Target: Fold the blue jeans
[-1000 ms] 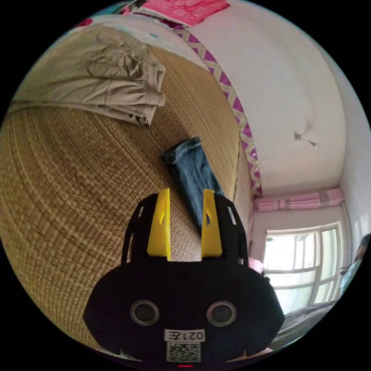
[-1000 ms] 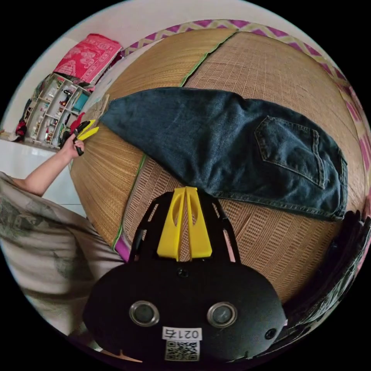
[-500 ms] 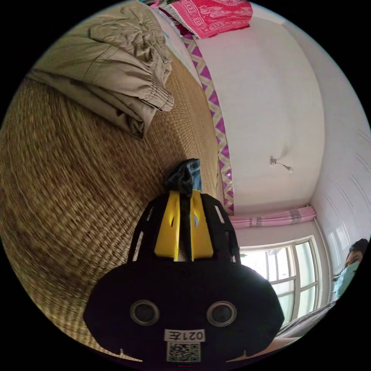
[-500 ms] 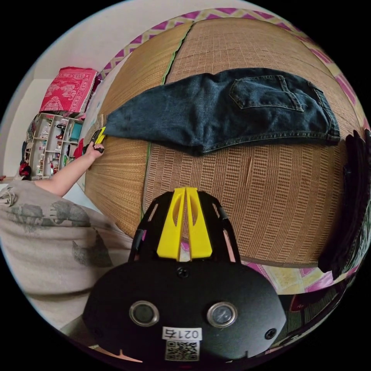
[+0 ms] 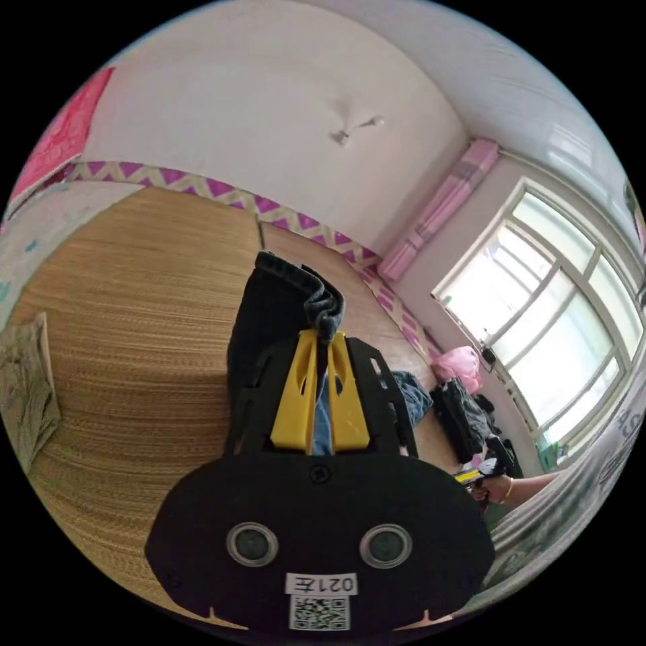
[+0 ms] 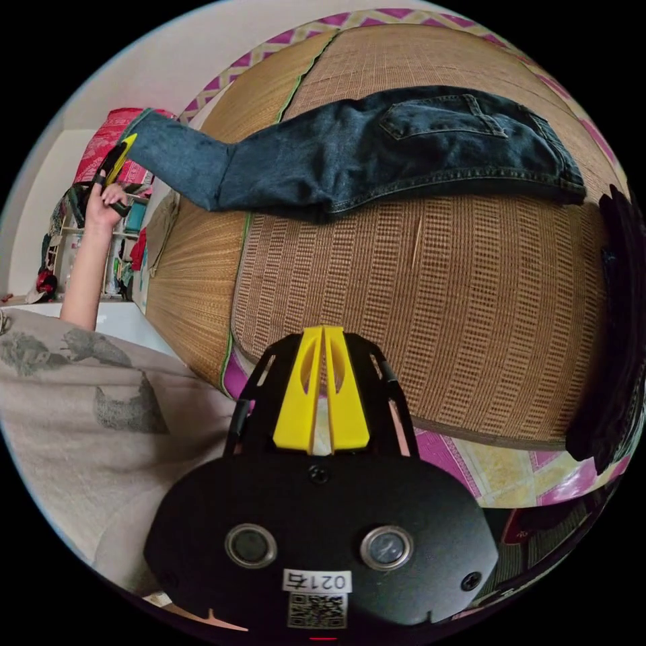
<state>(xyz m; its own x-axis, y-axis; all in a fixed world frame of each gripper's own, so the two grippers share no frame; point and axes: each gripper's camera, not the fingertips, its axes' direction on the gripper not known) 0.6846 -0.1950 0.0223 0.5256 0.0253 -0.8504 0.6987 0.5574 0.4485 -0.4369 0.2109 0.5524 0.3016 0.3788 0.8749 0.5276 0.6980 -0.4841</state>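
The blue jeans (image 6: 404, 145) lie folded lengthwise on a woven straw mat (image 6: 417, 296), back pocket up and waistband at the right. Their leg end is raised off the mat at the left. My left gripper (image 5: 323, 334) is shut on the hem of the jeans (image 5: 286, 303), which bunches above its yellow jaws. In the right gripper view that left gripper (image 6: 116, 158) is held up in a hand at the raised leg end. My right gripper (image 6: 324, 330) is shut with nothing between its jaws, off the mat's near edge.
Beige folded trousers (image 5: 27, 390) lie on the mat at the left. Dark clothes (image 6: 616, 336) are heaped at the mat's right end, with a pink bag (image 5: 457, 363) beyond. Shelves (image 6: 128, 222) stand behind the raised hand. The person's grey shirt (image 6: 81, 417) is close by.
The left gripper has lifted the jeans' leg end up off the mat. The right gripper has stayed shut near the mat's edge.
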